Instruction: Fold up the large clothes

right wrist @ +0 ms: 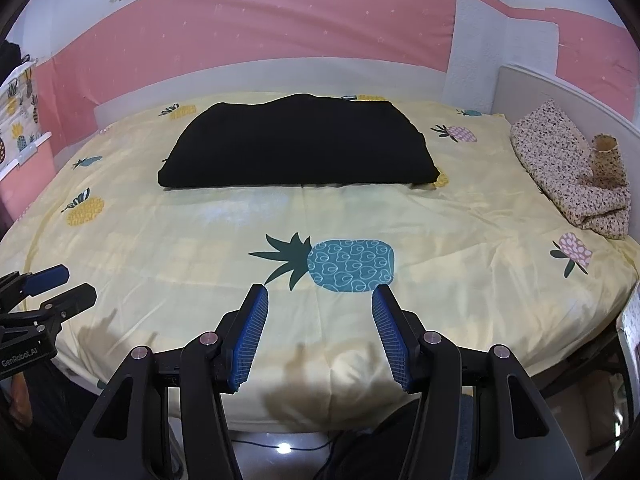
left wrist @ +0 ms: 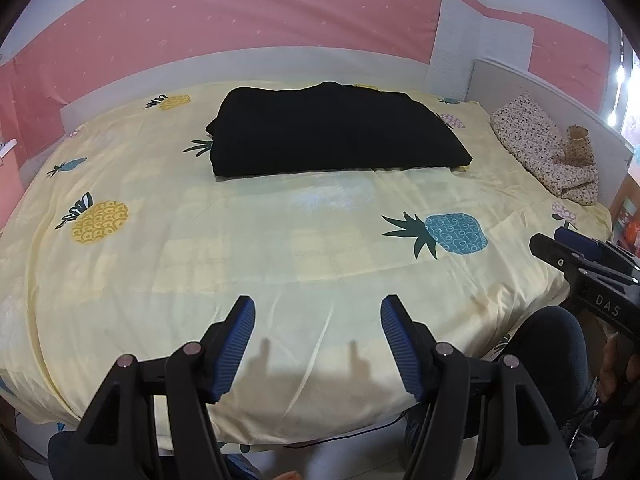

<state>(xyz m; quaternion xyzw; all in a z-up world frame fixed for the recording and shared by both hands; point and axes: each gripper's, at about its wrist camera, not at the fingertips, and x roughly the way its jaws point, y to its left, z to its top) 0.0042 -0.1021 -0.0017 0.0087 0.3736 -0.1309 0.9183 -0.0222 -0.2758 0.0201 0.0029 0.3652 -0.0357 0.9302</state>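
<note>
Black garment (left wrist: 332, 132) is lying folded into a thick rectangle toward the far edge of the bed (left wrist: 160, 272), roughly mid-width, flat on the yellow pineapple sheet (right wrist: 460, 220) — nothing touching it. Both grippers hang over the near edge, well apart from it. Left gripper (left wrist: 318, 304) has its jaws released, blue pads spread with only bare sheet between them, and the right gripper (right wrist: 320, 292) is the same – spread wide and gripping nothing, just in front of the blue pineapple print (right wrist: 352, 266). Each gripper shows up at the side of the other's view. A floral bundle (right wrist: 560, 168) sits at the far right corner against the white bed frame (right wrist: 560, 92), with a small patterned tube (right wrist: 608, 156) on top of it.
</note>
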